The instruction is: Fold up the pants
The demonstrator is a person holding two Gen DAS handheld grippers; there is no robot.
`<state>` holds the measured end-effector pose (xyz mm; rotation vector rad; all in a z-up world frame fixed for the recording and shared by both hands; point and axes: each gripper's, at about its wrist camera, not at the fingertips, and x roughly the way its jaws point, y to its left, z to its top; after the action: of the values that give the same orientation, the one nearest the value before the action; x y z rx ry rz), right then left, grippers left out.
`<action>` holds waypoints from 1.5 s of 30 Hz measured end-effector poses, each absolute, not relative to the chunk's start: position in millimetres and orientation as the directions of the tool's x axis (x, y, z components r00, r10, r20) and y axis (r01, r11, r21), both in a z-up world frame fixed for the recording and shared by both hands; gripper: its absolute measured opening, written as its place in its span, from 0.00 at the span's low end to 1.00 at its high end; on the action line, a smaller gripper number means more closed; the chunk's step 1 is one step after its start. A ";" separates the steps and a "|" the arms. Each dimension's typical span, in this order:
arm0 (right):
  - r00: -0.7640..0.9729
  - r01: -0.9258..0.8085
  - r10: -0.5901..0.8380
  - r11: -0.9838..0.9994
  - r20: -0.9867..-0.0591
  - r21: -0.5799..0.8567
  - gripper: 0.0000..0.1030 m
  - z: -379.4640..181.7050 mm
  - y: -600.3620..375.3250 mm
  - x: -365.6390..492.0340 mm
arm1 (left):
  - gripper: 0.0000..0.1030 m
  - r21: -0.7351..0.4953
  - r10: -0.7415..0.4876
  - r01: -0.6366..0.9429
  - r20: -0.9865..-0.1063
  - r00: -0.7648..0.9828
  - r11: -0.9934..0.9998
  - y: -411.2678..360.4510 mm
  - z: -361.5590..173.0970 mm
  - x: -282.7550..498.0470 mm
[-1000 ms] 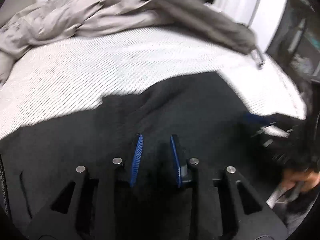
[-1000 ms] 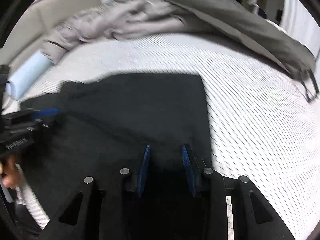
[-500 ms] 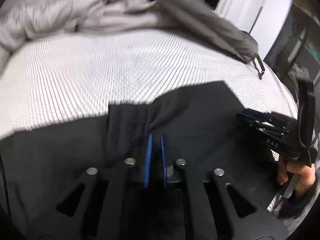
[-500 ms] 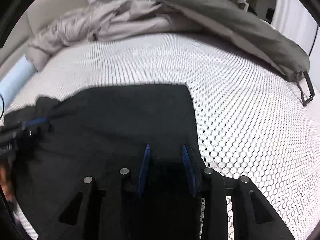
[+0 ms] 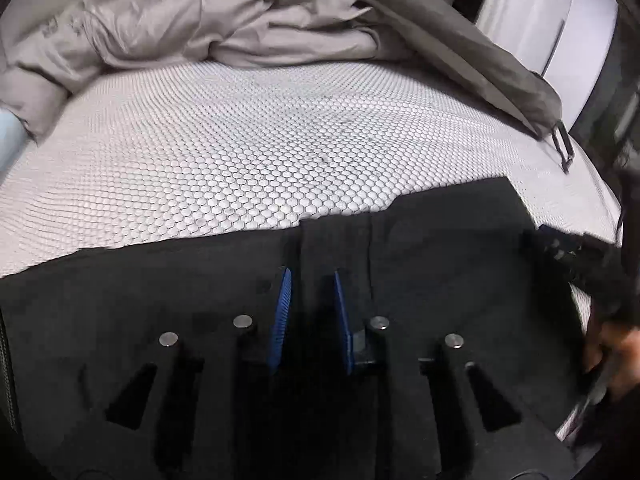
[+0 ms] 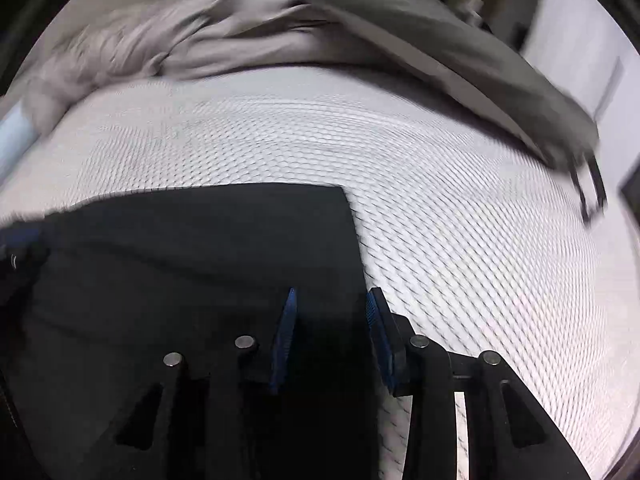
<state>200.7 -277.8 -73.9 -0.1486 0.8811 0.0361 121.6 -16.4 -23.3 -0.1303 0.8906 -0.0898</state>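
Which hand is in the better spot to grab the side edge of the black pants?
Right. The right gripper straddles the pants at their side edge, near the far corner. The left gripper, jaws opening with cloth between them, sits over the middle.

Mattress (image 5: 280, 152) open ahead; bedding (image 5: 224, 28) blocks far side.

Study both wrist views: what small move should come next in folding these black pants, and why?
Probably close the left gripper, whose jaws are opening, on the pants. Both grippers have dark cloth between their pads; the right gripper sits at the pants' edge, so both could then lift together.
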 end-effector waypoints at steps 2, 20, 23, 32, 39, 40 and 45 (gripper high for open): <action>0.649 -0.147 0.084 0.989 -0.756 -0.016 0.37 -61.0 -280.6 179.0 | 0.20 -0.179 -0.208 0.110 -0.736 0.644 0.978 -28.1 -13.4 93.7; 0.546 -0.169 0.360 0.932 -0.756 0.322 0.46 -71.6 -378.9 79.8 | 0.42 -0.140 -0.148 0.063 -0.768 0.623 0.988 -26.1 -37.7 -1.6; 0.444 -0.209 0.543 0.836 -0.713 0.507 0.46 -85.5 -387.0 72.0 | 0.43 -0.124 -0.131 0.054 -0.770 0.624 0.991 -30.8 -42.7 -17.2; 0.523 -0.291 0.499 0.867 -0.692 0.405 0.07 -66.8 -367.6 37.9 | 0.49 -0.090 -0.108 0.061 -0.771 0.627 0.994 -29.3 -54.9 -24.0; 0.542 -0.266 0.442 0.897 -0.714 0.353 0.38 -69.3 -366.6 40.4 | 0.53 -0.165 -0.165 0.058 -0.766 0.622 0.985 -2.3 -44.3 -41.9; 0.559 -0.273 0.438 0.899 -0.705 0.342 0.43 -66.4 -370.0 33.6 | 0.53 -0.177 -0.165 0.043 -0.758 0.631 0.983 9.2 -37.4 -48.0; 0.537 -0.277 0.453 0.891 -0.711 0.359 0.48 -71.8 -370.4 27.2 | 0.64 -0.272 -0.101 -0.169 -0.756 0.647 0.947 98.1 -27.9 -76.4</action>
<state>27.2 -370.4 -71.8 0.2127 0.9053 0.4384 -76.4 98.1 -27.9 -0.3347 0.8707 0.0395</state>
